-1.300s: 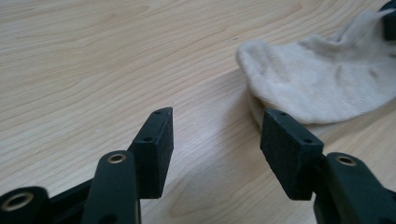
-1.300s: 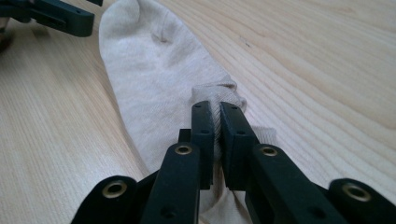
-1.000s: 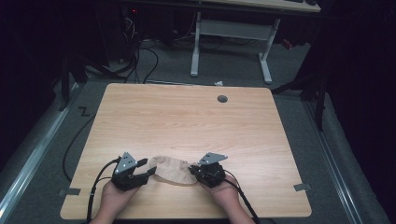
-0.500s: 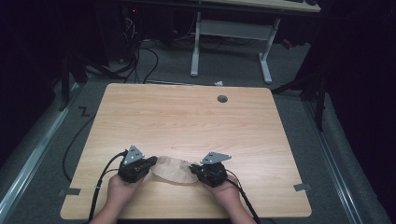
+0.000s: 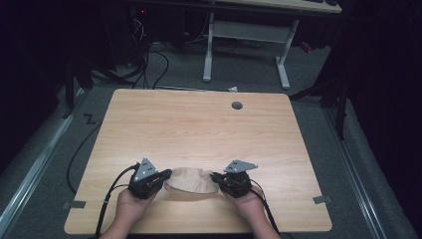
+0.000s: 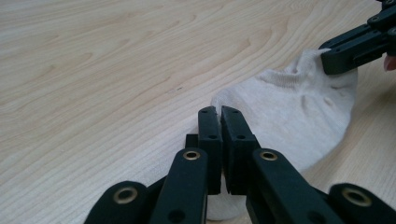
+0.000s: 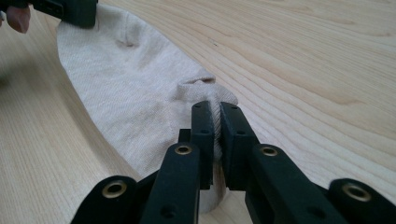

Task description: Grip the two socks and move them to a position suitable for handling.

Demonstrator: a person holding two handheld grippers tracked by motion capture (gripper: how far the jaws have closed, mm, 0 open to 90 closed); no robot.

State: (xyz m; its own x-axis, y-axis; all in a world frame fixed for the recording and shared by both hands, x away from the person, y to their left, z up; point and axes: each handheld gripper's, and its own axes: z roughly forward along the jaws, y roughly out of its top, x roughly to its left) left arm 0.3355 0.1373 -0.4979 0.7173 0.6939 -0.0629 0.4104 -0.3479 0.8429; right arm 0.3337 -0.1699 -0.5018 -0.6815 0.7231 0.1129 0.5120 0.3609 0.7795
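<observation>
We are working in a dark room, at a pale wooden tabletop with grey floor around it and a white desk frame beyond its far edge. A small round hole sits near the tabletop's far edge, towards the right corner. A beige sock lies flat near the near edge, about midway along it, stretched between our two claws. Our left claw is clamped narrow on one end of the sock, its jaws just brought together on the fabric. Our right claw pinches the other end, a ribbed strip of cloth showing between its jaws. From above, both claw tips are too small to read, and our forearms are cut off by the picture's bottom edge.
</observation>
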